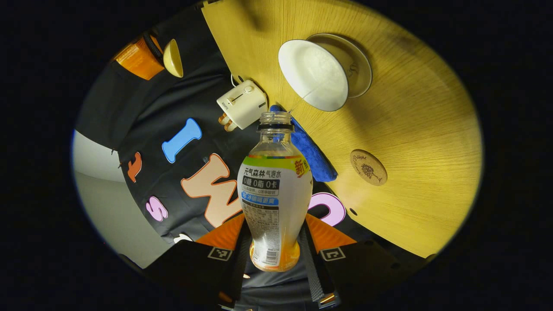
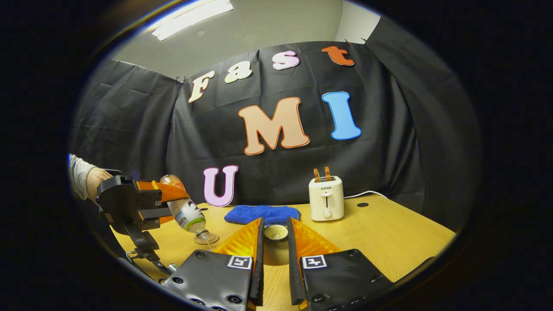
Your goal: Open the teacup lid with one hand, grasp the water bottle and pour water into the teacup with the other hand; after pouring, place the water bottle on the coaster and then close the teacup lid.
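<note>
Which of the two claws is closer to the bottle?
Left. The left gripper clamps the bottle, tipped towards the cup. The right gripper holds the lid, off to one side and apart from the bottle.

Dim booth, ceiling light (image 2: 192, 17) overhead, soft shadows on table (image 1: 410, 129), fisheye warping at edges

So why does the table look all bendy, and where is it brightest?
Left gripper view: the fisheye lens curves the table edge; the water bottle in the jaws is sharp. Right gripper view: the ceiling light glares brightest; the teacup lid between the jaws looks tiny.
</note>
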Tool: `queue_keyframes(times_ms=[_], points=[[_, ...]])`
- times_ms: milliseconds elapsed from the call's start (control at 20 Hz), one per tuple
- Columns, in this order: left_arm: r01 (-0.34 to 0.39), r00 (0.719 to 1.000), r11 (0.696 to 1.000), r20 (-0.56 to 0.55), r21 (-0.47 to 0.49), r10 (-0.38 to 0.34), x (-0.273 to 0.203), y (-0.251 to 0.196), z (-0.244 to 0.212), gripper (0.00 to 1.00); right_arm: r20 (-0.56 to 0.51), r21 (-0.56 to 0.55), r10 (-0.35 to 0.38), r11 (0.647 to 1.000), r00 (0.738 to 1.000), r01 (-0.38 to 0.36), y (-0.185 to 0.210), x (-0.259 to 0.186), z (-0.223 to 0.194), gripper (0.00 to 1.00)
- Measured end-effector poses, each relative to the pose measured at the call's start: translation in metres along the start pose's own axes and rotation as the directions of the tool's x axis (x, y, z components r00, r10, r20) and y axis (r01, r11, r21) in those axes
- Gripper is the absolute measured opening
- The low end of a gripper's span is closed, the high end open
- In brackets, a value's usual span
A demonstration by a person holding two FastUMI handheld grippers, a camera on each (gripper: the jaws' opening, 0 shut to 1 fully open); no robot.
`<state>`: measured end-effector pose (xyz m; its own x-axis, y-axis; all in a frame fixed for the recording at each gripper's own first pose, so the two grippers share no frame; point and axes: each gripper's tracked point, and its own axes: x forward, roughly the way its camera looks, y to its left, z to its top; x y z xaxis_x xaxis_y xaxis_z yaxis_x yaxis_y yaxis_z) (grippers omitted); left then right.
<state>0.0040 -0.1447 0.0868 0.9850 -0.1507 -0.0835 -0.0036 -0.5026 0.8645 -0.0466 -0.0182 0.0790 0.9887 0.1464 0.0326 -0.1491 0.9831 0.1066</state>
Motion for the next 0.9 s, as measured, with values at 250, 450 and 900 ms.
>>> queue_keyframes(times_ms=[250, 450, 900], points=[[0.020, 1.000, 1.000, 0.023, -0.015, -0.020, 0.001, -0.015, 0.010, 0.59, -0.004, -0.004, 0.009, 1.000, 1.000, -0.009, 0.004, 0.000, -0.001, 0.28], [0.062, 0.997, 0.996, 0.044, -0.066, -0.059, 0.002, -0.037, 0.017, 0.58, -0.007, -0.005, 0.013, 1.000, 1.000, -0.013, 0.006, 0.001, -0.002, 0.28], [0.158, 0.987, 0.950, 0.078, -0.268, -0.142, 0.001, -0.075, 0.021, 0.58, -0.017, -0.013, 0.020, 1.000, 1.000, -0.020, 0.011, 0.003, -0.007, 0.29]])
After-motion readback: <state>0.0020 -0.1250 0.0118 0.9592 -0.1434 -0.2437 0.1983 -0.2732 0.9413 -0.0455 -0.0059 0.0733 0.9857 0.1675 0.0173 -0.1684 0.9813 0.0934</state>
